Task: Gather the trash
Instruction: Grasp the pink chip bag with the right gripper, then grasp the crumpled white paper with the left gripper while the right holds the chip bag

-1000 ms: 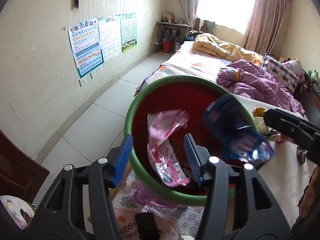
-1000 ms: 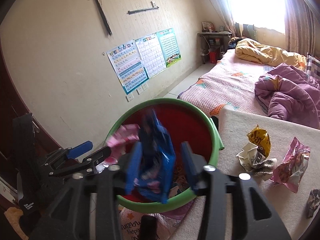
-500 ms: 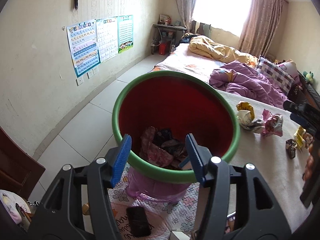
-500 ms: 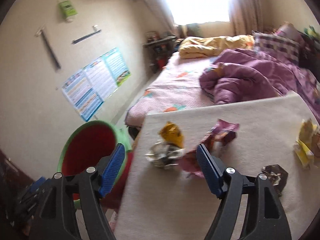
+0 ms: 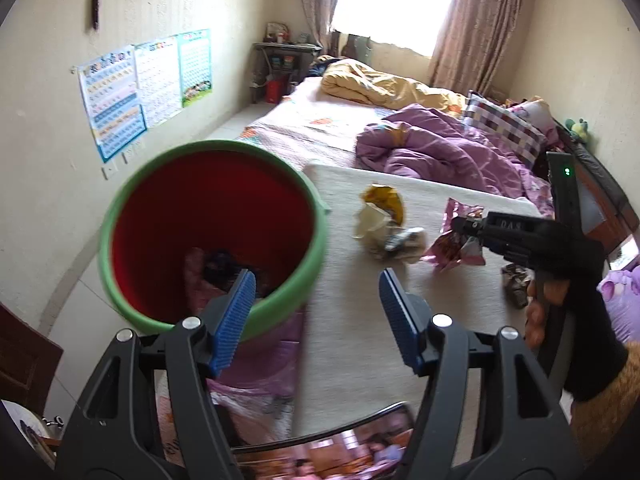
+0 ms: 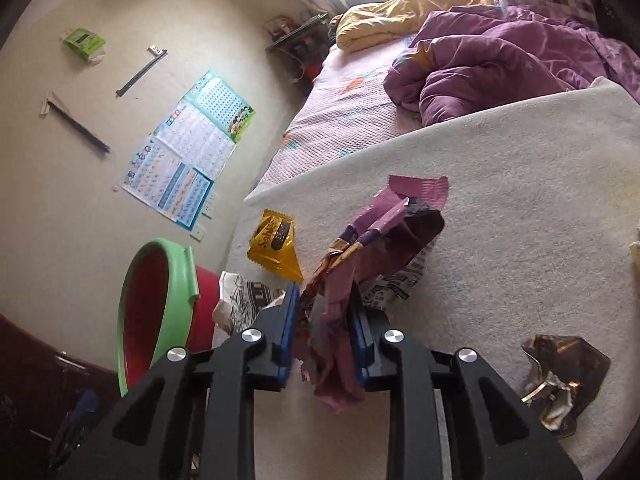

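A red bin with a green rim point(image 5: 208, 236) stands beside the white table point(image 5: 360, 340) and holds several wrappers; it also shows in the right wrist view point(image 6: 160, 312). My left gripper point(image 5: 316, 316) is open and empty, over the bin's right edge. My right gripper point(image 6: 324, 320) is shut on a crumpled purple wrapper point(image 6: 384, 236) on the table; it shows in the left wrist view point(image 5: 460, 240) too. A yellow wrapper point(image 6: 276, 244) and a white printed wrapper point(image 6: 244, 296) lie just left of it.
A dark brown foil wrapper point(image 6: 560, 376) lies on the table at the right. A bed with a purple quilt point(image 5: 440, 148) stands behind the table. A phone screen point(image 5: 328, 452) lies near the table's front. Posters point(image 5: 140, 88) hang on the left wall.
A blue wrapper fell from my right gripper into the bin. The right gripper then swung to the table and shut on the purple wrapper. My left gripper opened wider and shifted right.
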`<action>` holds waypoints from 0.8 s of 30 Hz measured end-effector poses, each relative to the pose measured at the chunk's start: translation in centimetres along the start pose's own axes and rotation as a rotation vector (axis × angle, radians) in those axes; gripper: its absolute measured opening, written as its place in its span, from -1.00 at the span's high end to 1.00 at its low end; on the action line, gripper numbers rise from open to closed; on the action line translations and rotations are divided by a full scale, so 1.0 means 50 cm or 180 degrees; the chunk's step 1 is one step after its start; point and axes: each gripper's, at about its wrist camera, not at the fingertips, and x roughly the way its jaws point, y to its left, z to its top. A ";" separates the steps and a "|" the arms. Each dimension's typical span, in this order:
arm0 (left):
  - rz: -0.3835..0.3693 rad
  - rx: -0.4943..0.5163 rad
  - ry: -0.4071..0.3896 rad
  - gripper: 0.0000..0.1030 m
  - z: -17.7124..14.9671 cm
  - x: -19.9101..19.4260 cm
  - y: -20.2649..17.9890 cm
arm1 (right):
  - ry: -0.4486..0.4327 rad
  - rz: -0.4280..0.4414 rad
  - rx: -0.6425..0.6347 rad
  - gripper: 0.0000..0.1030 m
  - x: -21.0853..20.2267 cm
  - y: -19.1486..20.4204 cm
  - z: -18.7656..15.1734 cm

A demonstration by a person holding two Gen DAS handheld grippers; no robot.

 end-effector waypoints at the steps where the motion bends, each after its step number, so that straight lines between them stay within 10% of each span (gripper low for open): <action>1: -0.0055 -0.0017 0.0032 -0.20 0.002 0.013 -0.018 | 0.0010 0.0048 -0.0080 0.58 -0.020 0.003 -0.011; 9: -0.0069 -0.0340 0.0315 -0.21 0.039 0.160 -0.101 | -0.0021 -0.0031 -0.0578 0.57 -0.180 -0.021 -0.133; 17: 0.0496 -0.0499 0.0409 -0.30 0.067 0.284 -0.141 | 0.0049 -0.0037 -0.0879 0.56 -0.207 -0.037 -0.188; 24: 0.0532 -0.0414 0.0699 -0.48 0.063 0.343 -0.156 | 0.0172 0.0099 -0.0951 0.53 -0.201 -0.052 -0.185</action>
